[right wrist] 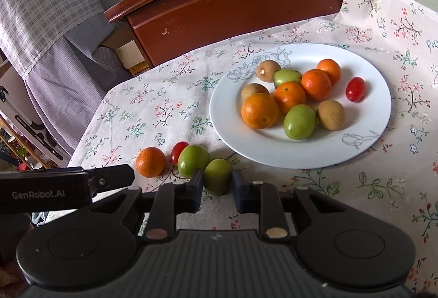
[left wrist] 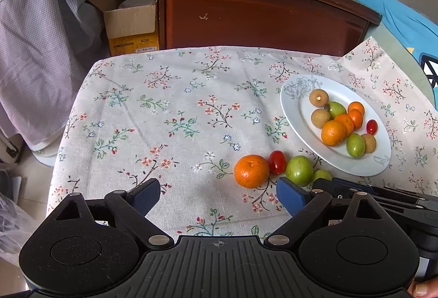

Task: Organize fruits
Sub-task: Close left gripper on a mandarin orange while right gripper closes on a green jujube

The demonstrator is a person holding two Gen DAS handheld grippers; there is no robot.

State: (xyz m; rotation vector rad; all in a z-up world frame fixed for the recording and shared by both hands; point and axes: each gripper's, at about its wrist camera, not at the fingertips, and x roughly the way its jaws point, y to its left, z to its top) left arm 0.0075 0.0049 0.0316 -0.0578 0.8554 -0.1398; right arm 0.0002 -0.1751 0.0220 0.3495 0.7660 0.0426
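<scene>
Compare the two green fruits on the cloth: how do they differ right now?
The nearer green oval fruit sits between the right tool fingers; the rounder green fruit sits outside them, beside the left finger. The rounder one touches the red cherry tomato; the nearer one doesn't. The nearer looks slimmer. Both are smooth, green, on the floral cloth, off the white plate.

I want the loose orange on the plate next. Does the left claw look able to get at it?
Probably yes. The left claw is open, and the orange lies just ahead, slightly right, top uncovered. A cherry tomato touches its right side, so a finger might nudge that.
</scene>
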